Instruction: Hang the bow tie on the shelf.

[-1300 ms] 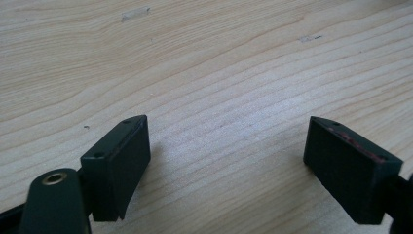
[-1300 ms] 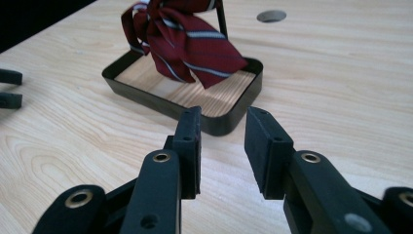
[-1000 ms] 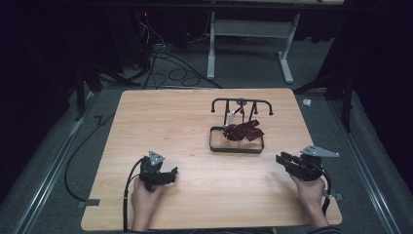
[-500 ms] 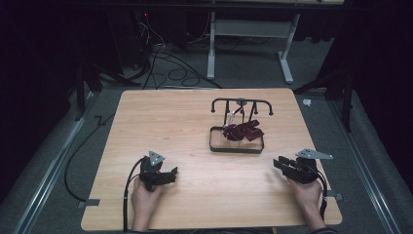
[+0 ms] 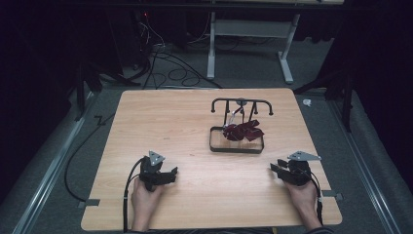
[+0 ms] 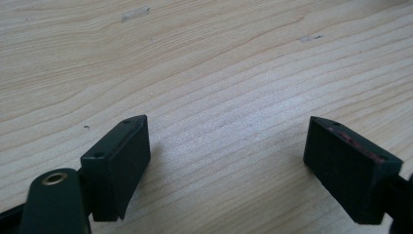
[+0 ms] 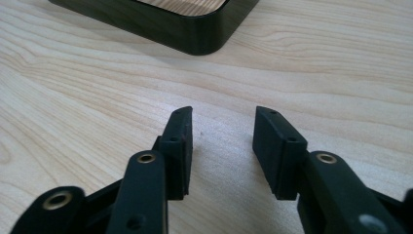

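Dark red crumpled stuff [image 5: 243, 131] is seen sitting in a shallow black tray [image 5: 236, 147] toward the far right of the table [image 5: 165, 122], draped partly under a black rack [image 5: 241, 102] w/ a curved top bar that stands at the tray's back edge. Prob fabric or a foil-ish wrapper, can't be told for sure at this res. Either way it's judged light and floppy, not fragile, likely to sag and snag on the rack's uprights, so a pinch on a raised fold near the front of the tray would be the safer spot, away from the rack. Left gripper [image 5: 165, 176] is held low at the near left edge, fingers [image 6: 117, 161] spread wide over bare wood, nothing between them. Right gripper [image 5: 278, 169] is parked near the right edge, well apart from the tray; its fingers [image 7: 178, 146] have just been opening and are released, w/ nothing in the gap, tray corner [image 7: 204, 39] visible just ahead of them.
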A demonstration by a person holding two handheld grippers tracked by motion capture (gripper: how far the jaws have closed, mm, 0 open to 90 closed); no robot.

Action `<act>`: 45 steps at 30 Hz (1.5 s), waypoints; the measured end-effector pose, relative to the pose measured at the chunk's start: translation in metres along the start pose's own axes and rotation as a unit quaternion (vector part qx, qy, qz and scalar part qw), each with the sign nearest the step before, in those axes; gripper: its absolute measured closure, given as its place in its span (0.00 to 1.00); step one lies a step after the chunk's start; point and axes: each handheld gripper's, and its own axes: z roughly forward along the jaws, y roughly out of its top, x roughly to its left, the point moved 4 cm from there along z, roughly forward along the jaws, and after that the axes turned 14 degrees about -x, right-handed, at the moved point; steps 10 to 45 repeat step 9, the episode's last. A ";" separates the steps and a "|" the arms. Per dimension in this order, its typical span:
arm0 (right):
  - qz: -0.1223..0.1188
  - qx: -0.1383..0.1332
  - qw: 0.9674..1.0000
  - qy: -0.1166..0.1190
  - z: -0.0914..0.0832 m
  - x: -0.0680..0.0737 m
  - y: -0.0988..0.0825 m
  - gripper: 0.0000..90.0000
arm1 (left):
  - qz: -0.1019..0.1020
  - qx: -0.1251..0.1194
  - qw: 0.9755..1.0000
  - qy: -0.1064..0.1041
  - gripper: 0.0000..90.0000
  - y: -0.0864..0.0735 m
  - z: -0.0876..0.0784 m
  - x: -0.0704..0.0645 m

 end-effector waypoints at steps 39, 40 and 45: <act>-0.033 0.008 0.999 -0.008 0.002 0.005 0.000 0.57 | 0.000 0.000 1.000 0.000 0.19 0.000 0.000 0.000; -0.033 0.008 0.999 -0.008 0.002 0.005 0.000 0.57 | 0.000 0.000 1.000 0.000 0.19 0.000 0.000 0.000; -0.033 0.008 0.999 -0.008 0.002 0.005 0.000 0.57 | 0.000 0.000 1.000 0.000 0.19 0.000 0.000 0.000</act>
